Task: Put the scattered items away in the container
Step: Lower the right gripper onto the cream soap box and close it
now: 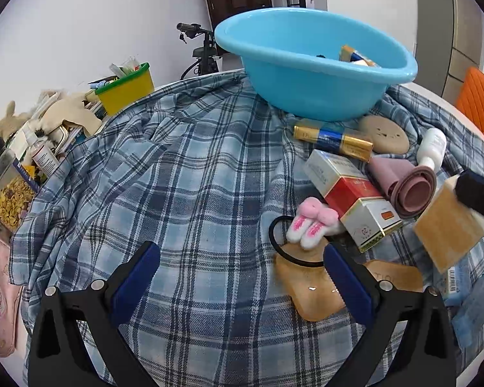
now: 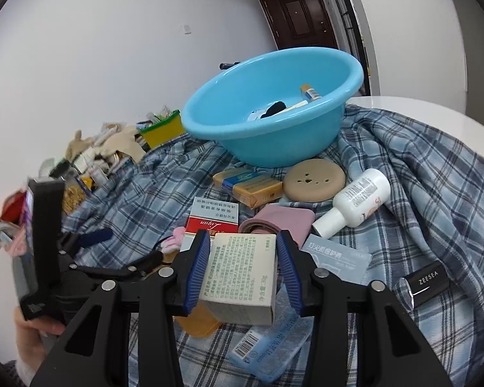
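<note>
The right gripper (image 2: 243, 266) is holding a small beige box (image 2: 242, 277) between its blue pads, lifted above the plaid cloth (image 2: 419, 193). The left gripper (image 1: 240, 262) is hovering with fingers spread wide and nothing between them. The blue basin (image 2: 271, 129) is sitting behind the scattered boxes, already holding several items.

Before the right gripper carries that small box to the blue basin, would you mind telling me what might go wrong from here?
1. The right gripper pinches the small box by its side faces; thin card might crush or slip.
2. The blue basin sits tilted on bunched plaid cloth; a nudge to its rim could tip it.
3. The white bottle and round beige disc lie before the basin; a low pass could knock them.
</note>
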`<act>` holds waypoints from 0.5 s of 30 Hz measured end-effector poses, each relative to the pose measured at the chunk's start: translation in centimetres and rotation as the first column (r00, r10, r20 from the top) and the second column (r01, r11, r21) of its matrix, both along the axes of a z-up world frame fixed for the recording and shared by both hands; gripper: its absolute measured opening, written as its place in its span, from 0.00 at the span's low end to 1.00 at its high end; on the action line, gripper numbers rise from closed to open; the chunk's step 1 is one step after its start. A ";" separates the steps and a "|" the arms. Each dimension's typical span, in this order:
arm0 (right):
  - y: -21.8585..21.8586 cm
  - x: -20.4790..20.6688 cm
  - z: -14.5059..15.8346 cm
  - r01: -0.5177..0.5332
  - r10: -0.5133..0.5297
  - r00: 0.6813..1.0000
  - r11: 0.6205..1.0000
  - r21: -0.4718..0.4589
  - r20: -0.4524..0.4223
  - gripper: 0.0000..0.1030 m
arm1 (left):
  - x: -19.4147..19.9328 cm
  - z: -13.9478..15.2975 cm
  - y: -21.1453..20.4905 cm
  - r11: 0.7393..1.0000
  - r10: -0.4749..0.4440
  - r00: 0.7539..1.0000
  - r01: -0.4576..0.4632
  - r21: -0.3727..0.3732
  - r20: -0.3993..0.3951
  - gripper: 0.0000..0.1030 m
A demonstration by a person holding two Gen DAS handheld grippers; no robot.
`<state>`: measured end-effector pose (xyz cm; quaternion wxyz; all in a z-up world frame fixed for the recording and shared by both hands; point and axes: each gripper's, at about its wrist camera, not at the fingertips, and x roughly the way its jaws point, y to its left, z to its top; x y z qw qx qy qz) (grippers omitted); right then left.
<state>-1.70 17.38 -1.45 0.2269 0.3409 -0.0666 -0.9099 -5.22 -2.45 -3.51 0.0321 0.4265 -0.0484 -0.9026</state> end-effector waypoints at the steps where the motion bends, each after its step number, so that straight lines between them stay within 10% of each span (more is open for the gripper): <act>1: -0.2 0.1 0.0 -0.005 0.005 1.000 1.000 0.020 -0.004 0.41 | 0.0 0.1 0.1 1.000 -0.008 1.000 0.008 0.004 -0.004 1.00; 9: -1.2 1.0 -0.6 -0.017 0.022 0.999 0.990 0.139 -0.034 0.46 | 0.2 0.0 3.1 0.995 -0.097 0.995 0.097 -0.014 -0.008 1.00; 15: 0.7 1.1 1.6 0.010 -0.012 0.997 1.000 -0.016 -0.072 0.55 | 0.1 0.1 3.7 0.994 -0.112 0.994 0.112 -0.007 -0.013 1.00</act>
